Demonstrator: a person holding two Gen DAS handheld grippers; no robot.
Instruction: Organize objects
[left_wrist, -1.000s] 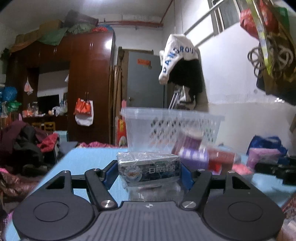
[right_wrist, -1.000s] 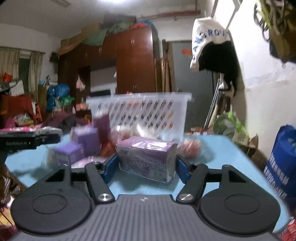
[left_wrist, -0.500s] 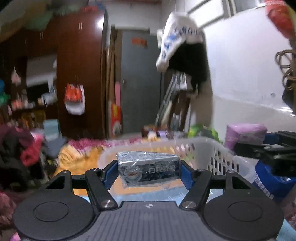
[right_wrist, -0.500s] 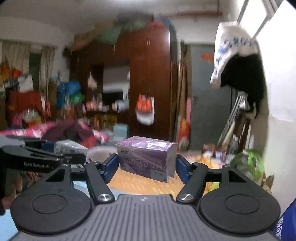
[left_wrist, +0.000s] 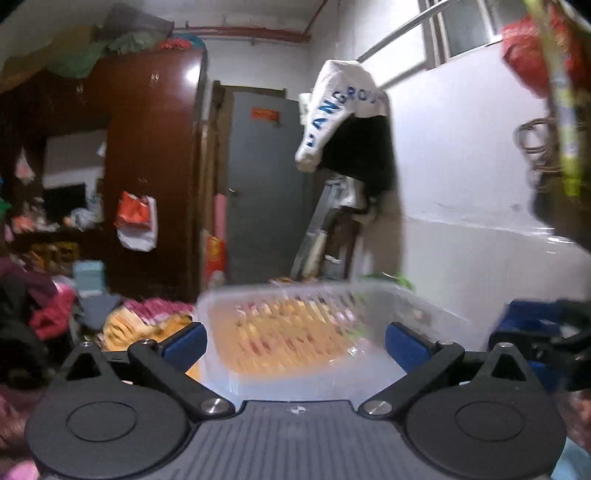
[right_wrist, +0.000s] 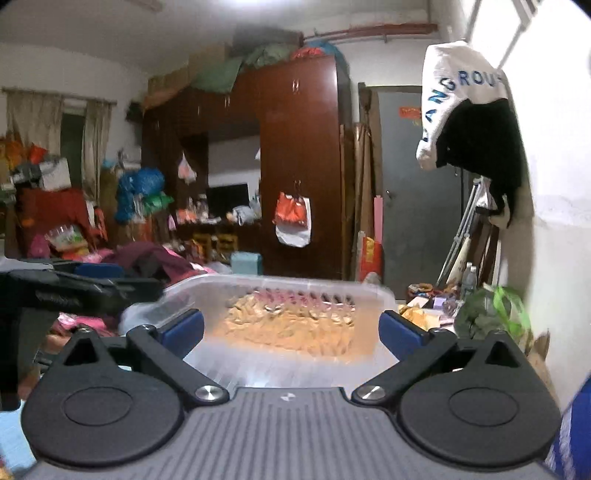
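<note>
A clear white perforated plastic basket (left_wrist: 295, 295) sits just ahead of and below both grippers; it also shows in the right wrist view (right_wrist: 280, 286). My left gripper (left_wrist: 295, 343) is open and empty above the basket's near side. My right gripper (right_wrist: 291, 330) is open and empty above the same basket. The other gripper's black body shows at the right edge of the left wrist view (left_wrist: 546, 332) and at the left of the right wrist view (right_wrist: 74, 291). The boxes held earlier are out of sight.
A brown wardrobe (right_wrist: 295, 166) and a grey door (left_wrist: 266, 184) stand at the back. Clothes hang on the white wall at right (left_wrist: 343, 122). Piles of clothes and bags lie at left (right_wrist: 74, 236). A blue bag (left_wrist: 517, 328) sits at right.
Both grippers opened over the basket. The grey box left the left gripper and the purple box left the right gripper. Both grippers rose from table level.
</note>
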